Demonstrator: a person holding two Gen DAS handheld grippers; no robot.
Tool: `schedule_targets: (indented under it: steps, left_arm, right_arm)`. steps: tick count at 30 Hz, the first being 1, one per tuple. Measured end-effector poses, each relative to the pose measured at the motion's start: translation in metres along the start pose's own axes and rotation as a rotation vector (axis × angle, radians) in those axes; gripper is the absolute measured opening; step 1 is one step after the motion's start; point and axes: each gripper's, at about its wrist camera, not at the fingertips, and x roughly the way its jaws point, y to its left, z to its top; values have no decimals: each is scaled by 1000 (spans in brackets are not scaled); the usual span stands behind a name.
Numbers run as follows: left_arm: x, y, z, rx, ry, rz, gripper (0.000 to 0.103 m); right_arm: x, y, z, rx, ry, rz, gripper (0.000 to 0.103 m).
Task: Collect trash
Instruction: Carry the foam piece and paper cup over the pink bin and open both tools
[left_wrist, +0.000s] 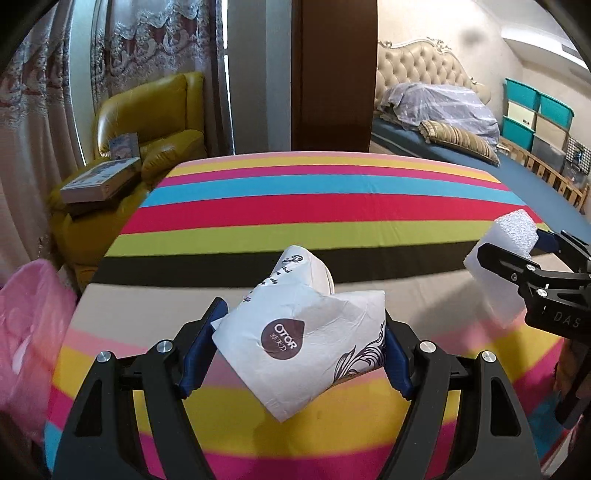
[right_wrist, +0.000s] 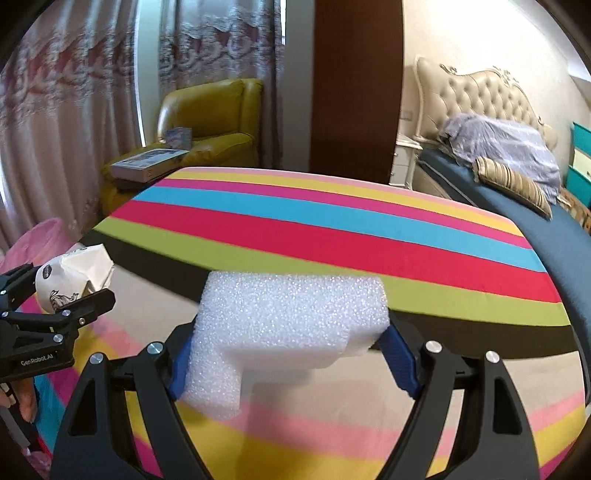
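Observation:
My left gripper (left_wrist: 295, 354) is shut on a white tissue pack (left_wrist: 303, 332) with a brown logo and holds it above the striped table (left_wrist: 295, 206). It also shows at the left edge of the right wrist view (right_wrist: 74, 275). My right gripper (right_wrist: 291, 354) is shut on a white foam block (right_wrist: 288, 321) above the table. That block (left_wrist: 502, 258) and gripper also show at the right edge of the left wrist view. A pink plastic bag (left_wrist: 26, 332) hangs at the table's left side.
A yellow armchair (left_wrist: 147, 122) with boxes (left_wrist: 99, 181) on it stands beyond the table's far left. A bed (left_wrist: 443, 147) with a pillow and bedding is at the far right, with storage bins (left_wrist: 532, 114) behind it. Curtains cover the left wall.

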Motion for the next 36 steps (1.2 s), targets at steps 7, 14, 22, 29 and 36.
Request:
schedule_targets:
  steps: [7, 14, 22, 29, 36]
  left_arm:
    - [-46, 12, -27, 13, -61, 6, 72]
    - [-76, 21, -44, 37, -97, -6, 72]
    - [-91, 38, -51, 38, -122, 21, 72]
    - [-105, 66, -58, 19, -133, 75, 72]
    - [-119, 101, -67, -24, -138, 141, 72]
  right_arm:
    - [-35, 33, -21, -33, -9, 29, 80]
    - [-72, 60, -36, -71, -35, 51, 80]
    - [-87, 79, -33, -99, -43, 104, 80]
    - [-86, 111, -18, -156, -55, 181, 80]
    - [-80, 157, 6, -216, -59, 279, 80]
